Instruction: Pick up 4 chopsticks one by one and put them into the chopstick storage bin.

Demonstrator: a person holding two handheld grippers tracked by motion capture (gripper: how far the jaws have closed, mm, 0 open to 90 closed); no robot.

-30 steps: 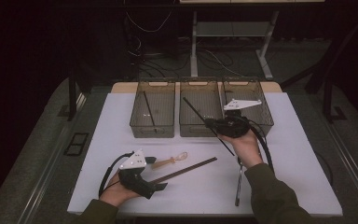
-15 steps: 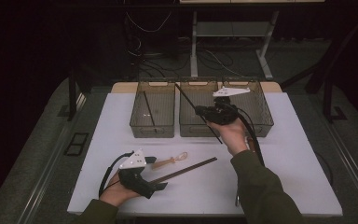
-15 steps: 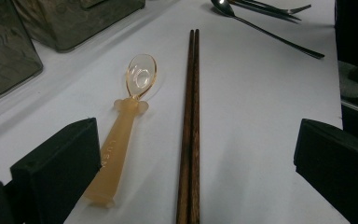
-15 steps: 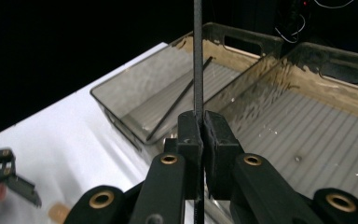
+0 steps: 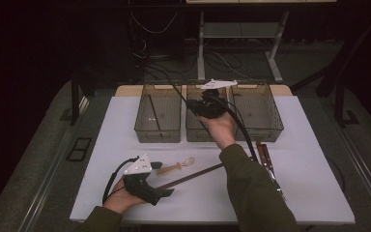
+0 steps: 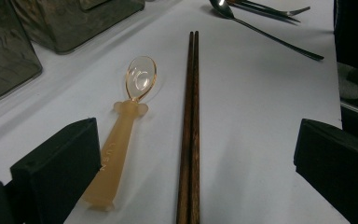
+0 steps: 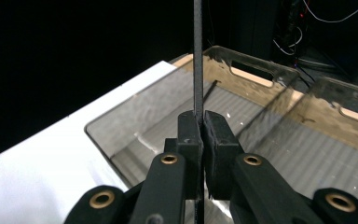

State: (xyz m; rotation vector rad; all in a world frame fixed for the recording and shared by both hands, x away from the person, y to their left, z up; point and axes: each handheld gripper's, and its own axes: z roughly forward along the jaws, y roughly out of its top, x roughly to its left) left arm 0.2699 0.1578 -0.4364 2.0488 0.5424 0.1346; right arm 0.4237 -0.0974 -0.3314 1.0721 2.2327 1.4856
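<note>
- Three bins were lined up at the far edge of the table point(image 5: 319, 193); a dark stick was already lying in the left bin point(image 5: 158, 116).
- The left gripper point(image 5: 166, 192) was rested near the front edge, its jaws spread wide with nothing gripped; the chopsticks point(image 6: 189, 130) were lying between them, untouched, with the spoon point(image 6: 123, 135) just beside, by the left-hand jaw.
- If those jaws were closed from there, the spoon handle could be caught along with the chopsticks, since the two lay so near.
- The right gripper point(image 5: 193, 107) was held above the middle bin point(image 5: 196, 131), jaws shut tight on a thin dark rod point(image 7: 197, 56) that stood up steeply from the pads.
- The rod was pinched low down, so it could pivot or slip in the narrow grip; released too high, it could strike the bin wall, end up propped on the rim, or drop into a neighbouring bin.
- The right bin point(image 5: 265, 130) looked empty, and more cutlery point(image 5: 265, 159) was lying on the table in front of it.
</note>
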